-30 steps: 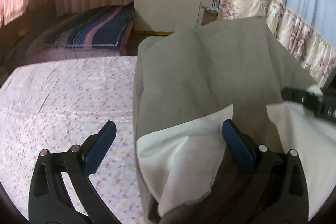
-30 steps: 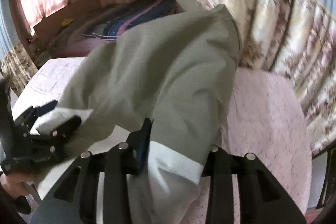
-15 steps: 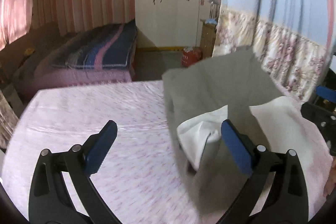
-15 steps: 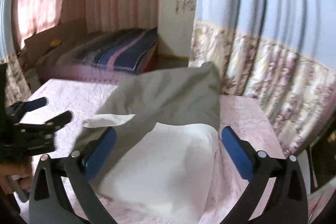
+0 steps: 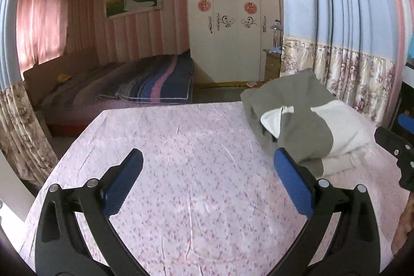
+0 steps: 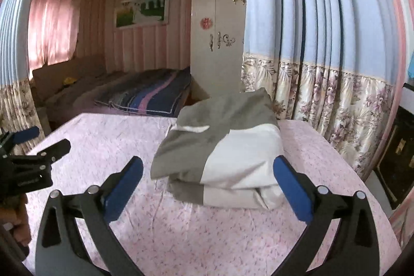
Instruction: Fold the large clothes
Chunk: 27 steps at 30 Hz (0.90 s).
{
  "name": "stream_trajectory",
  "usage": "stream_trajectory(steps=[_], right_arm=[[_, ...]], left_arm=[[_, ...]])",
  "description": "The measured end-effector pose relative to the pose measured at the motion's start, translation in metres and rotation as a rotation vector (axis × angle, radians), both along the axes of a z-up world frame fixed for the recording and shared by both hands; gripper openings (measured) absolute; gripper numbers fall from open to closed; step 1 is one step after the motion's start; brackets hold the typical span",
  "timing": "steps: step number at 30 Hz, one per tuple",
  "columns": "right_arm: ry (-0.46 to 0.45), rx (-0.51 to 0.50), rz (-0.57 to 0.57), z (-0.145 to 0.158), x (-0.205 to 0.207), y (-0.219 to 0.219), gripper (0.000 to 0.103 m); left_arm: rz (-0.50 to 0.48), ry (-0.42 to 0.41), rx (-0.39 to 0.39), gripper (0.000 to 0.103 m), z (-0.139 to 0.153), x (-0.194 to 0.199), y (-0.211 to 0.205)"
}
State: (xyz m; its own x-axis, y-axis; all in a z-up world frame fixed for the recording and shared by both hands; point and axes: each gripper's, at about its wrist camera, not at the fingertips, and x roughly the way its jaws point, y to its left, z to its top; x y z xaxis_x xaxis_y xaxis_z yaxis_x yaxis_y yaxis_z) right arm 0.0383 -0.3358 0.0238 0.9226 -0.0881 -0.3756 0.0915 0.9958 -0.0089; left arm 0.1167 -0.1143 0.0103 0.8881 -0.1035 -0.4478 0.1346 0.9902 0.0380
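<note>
A grey and white garment lies folded in a thick bundle on the pink floral tablecloth. In the left wrist view the garment sits at the right. My right gripper is open and empty, just short of the bundle, with its jaws spread wider than the bundle's near edge. My left gripper is open and empty over bare cloth, to the left of the bundle. Each gripper shows at the edge of the other's view: the left, the right.
Flowered curtains hang close behind and to the right of the table. A bed with a striped blanket and a white wardrobe stand beyond the table's far edge. A dark cabinet is at the right.
Both grippers opened and let go of the garment, then drew back. The garment dropped from being held up to lying folded on the table.
</note>
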Motion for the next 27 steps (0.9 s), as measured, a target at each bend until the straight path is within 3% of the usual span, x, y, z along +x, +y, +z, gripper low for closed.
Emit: stream_trajectory(steps=[11, 27], right_arm=[[-0.015, 0.017, -0.004, 0.001, -0.04, 0.007, 0.101], [-0.015, 0.026, -0.028, 0.002, -0.083, 0.002, 0.101]], left_arm=[[0.004, 0.021, -0.067, 0.1, -0.005, -0.038, 0.005], [-0.006, -0.001, -0.071, 0.1, -0.004, -0.081, 0.017]])
